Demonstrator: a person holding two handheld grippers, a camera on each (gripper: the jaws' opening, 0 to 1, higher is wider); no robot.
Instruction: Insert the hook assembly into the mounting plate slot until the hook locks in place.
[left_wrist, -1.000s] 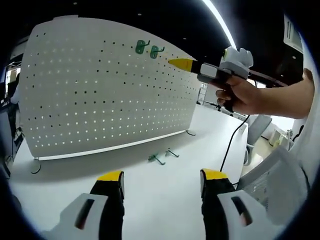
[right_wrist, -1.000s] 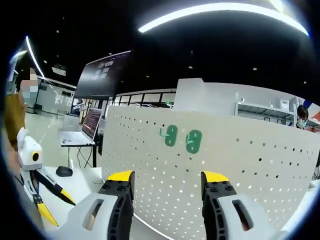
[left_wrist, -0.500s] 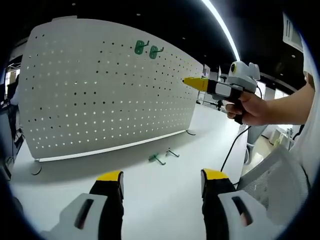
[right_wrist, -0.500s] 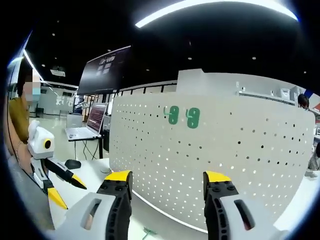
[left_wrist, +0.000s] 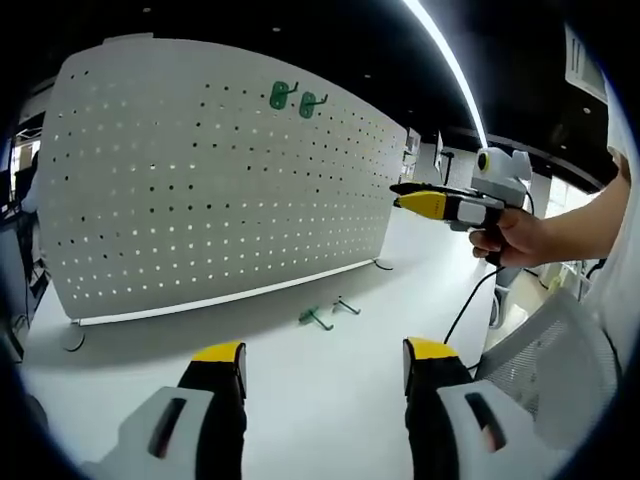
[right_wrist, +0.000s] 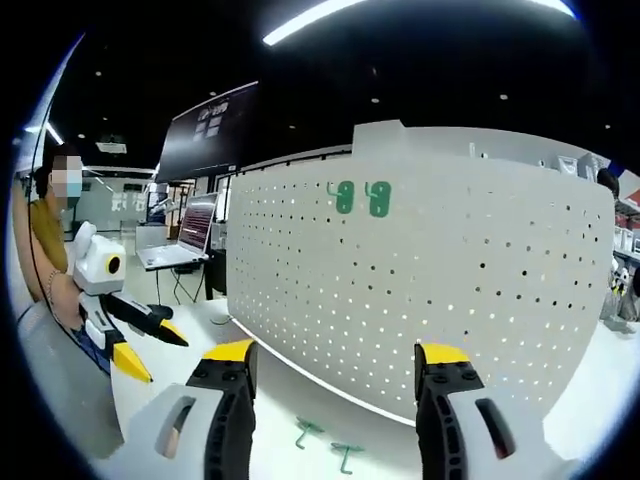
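Green hooks (left_wrist: 328, 312) lying loose on the white counter (left_wrist: 300, 400), two of them, side by side, in front of the base of the pegboard (left_wrist: 200, 180) and well ahead of the left gripper (left_wrist: 325, 365). Left gripper with jaws apart, holding nothing. Right gripper (right_wrist: 337, 365) also with jaws apart and empty, hooks (right_wrist: 325, 442) seen low between its jaws, near the board's foot. In the left gripper view, right gripper (left_wrist: 425, 200) held in a hand (left_wrist: 515, 235) up at the right, well above the loose hooks. Two more green hooks (left_wrist: 296, 97) already mounted high on the white pegboard, standing upright on the counter. Dim room behind, dark ceiling with a long light strip (left_wrist: 450, 60), a laptop (right_wrist: 185, 240) on a far desk. Loose hooks lying flat, long axes roughly parallel; hooked ends too small to tell.
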